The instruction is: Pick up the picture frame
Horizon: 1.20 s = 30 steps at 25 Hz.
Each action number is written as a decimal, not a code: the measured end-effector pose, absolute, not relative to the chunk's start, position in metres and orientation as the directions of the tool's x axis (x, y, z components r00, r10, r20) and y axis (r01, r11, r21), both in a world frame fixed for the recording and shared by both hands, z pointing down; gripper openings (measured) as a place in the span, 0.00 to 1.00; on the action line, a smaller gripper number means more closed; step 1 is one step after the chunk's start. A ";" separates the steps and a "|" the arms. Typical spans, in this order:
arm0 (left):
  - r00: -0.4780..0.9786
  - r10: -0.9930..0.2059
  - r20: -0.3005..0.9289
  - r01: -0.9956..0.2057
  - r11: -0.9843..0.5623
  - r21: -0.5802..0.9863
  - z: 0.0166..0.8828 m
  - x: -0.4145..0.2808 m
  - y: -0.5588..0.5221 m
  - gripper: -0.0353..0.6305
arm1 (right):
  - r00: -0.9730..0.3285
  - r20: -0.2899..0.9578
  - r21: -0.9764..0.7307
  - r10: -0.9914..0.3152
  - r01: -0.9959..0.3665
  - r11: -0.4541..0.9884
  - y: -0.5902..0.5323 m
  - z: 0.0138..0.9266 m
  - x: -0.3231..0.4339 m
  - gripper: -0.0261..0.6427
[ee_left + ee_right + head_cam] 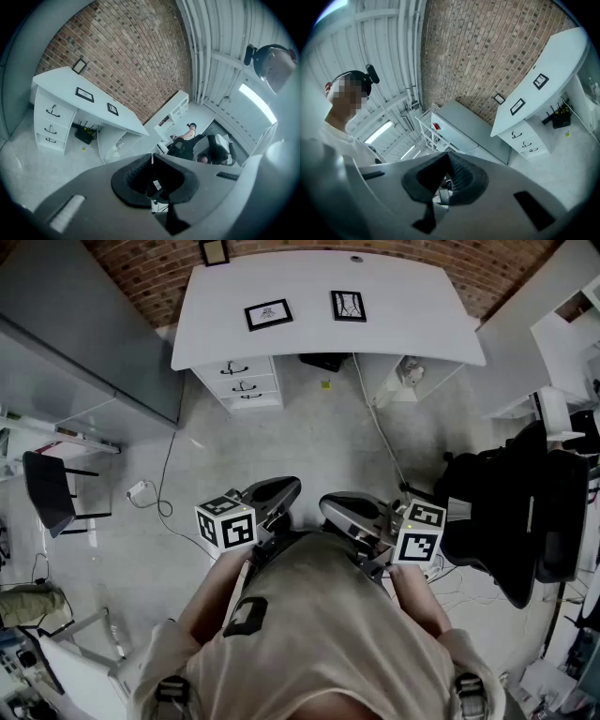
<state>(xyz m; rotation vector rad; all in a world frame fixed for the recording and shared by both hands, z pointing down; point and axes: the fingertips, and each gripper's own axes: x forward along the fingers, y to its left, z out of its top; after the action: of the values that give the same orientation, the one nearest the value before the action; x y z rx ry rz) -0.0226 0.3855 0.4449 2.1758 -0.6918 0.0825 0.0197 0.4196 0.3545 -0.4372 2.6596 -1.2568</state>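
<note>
Both grippers sit low in the middle of the head view, tucked up close to the person's chest. The left gripper [279, 491] has its jaws pressed together with nothing between them, and the right gripper [339, 509] is the same, closed and empty. The picture frames are way off at the top of the view on the white desk [412, 329]. One black frame [268, 314] lies flat left of centre. A second frame [348, 306] lies flat to its right, a bit apart. A third frame [215, 251] stands at the desk's back edge against the brick wall [141, 273]. The drawers [242, 381] sit under the desk's left end, and a black office chair [525, 512] is at the right edge.
</note>
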 end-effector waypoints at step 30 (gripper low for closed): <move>0.861 -0.388 0.328 -0.505 -0.578 0.641 0.435 0.120 0.385 0.07 | -0.915 -0.057 -0.798 -0.400 -0.199 0.569 0.407 0.363 0.156 0.05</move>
<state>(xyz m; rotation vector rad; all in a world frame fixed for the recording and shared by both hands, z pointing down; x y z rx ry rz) 0.1195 0.3847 0.4346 2.2554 -0.6425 0.1940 0.1565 0.4072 0.3626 -0.4996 2.5711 -1.2643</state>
